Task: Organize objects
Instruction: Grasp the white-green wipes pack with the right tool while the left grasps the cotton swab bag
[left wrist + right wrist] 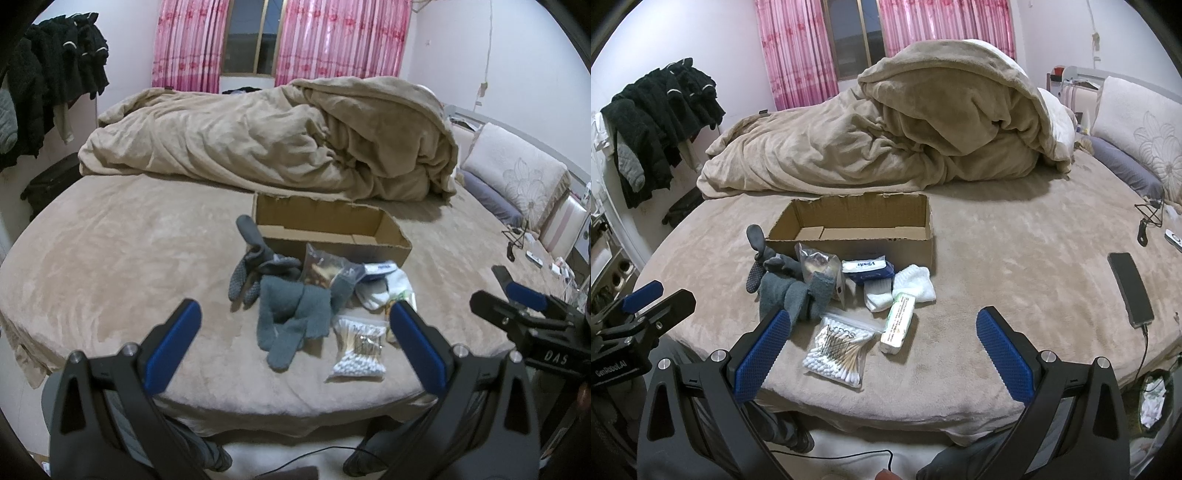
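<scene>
Cotton swabs (836,356) between tool (882,349) fingers

The clear plastic bag of brownish contents (817,264), ahead of the gripper, is too crumpled to identify. The folded white sock (382,291) is partly hidden behind the left gripper's blue right fingertip (406,314). The black charging cable (1143,354) disappears over the bed's right edge.
</scene>
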Motion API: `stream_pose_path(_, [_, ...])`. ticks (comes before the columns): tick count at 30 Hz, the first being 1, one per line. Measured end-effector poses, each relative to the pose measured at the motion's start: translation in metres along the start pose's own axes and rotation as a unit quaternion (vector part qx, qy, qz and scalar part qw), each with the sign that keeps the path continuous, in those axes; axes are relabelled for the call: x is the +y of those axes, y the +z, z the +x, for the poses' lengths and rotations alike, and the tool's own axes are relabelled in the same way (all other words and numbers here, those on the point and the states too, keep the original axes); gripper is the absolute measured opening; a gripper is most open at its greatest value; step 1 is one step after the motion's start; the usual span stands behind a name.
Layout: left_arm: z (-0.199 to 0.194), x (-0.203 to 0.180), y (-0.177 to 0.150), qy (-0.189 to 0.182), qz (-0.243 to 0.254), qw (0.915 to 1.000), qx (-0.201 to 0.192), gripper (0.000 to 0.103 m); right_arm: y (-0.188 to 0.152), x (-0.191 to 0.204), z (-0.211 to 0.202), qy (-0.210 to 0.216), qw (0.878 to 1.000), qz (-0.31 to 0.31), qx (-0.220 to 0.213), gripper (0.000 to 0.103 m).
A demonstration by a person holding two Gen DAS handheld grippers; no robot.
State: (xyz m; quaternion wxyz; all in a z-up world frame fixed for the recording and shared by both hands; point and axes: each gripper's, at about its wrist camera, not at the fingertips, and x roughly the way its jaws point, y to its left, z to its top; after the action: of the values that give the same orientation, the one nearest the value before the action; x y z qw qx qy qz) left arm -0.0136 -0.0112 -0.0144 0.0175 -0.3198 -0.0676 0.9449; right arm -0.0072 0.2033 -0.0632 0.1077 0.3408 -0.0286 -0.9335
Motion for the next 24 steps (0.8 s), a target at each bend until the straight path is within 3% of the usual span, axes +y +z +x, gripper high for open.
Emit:
stream_pose_path(17, [0.084,-0.006,-0.027,-0.02,0.002,0.9973,0.07,0.102,-0.015,-0.023,0.069,0.004,0.998,0.018,0.055,0.102])
stream_pose_path(24, [0.118,-0.025,-0.049,-0.059,0.006,0.9918,0.113,0.102,-0.024,-0.037,0.105,0.019,0.995,0.024,0.09,0.086])
